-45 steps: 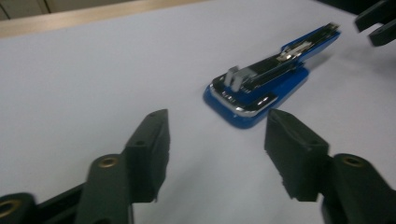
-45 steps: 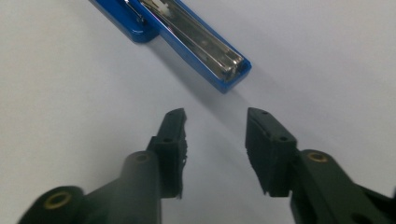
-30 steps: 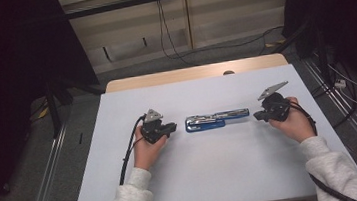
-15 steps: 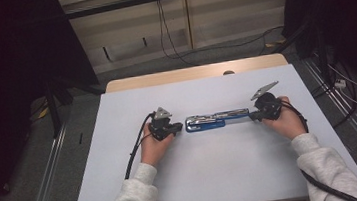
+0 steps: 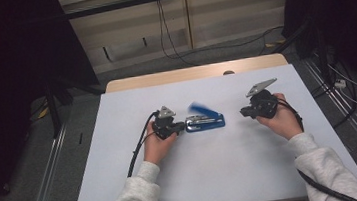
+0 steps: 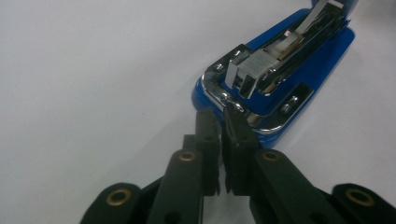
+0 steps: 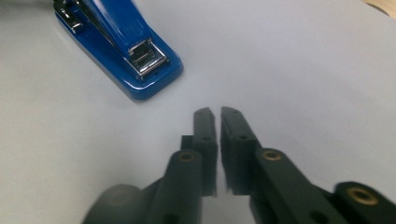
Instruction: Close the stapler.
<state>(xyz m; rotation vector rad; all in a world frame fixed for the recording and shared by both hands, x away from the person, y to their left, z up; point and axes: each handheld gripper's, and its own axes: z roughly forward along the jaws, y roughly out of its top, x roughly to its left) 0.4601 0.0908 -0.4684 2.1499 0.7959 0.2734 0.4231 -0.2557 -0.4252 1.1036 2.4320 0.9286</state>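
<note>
Your right gripper [image 5: 246,112] pulled back off the blue stapler [image 5: 206,122]; lid sprang up.
Both grippers closed, empty; left gripper [image 5: 181,126] tips touch stapler's rear end.

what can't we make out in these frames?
- Stapler lid: motion-blurred in the high view, so its angle is unclear.
- Stapler's far end: cut off by the top edge in the left gripper view; its hinge end is cut off by the top edge in the right gripper view.
- Left gripper: jaw tips meet the stapler's rim; whether they pinch it or just press on it is hidden by the tips themselves.
- Right gripper: near jaw parts blurred.
</note>
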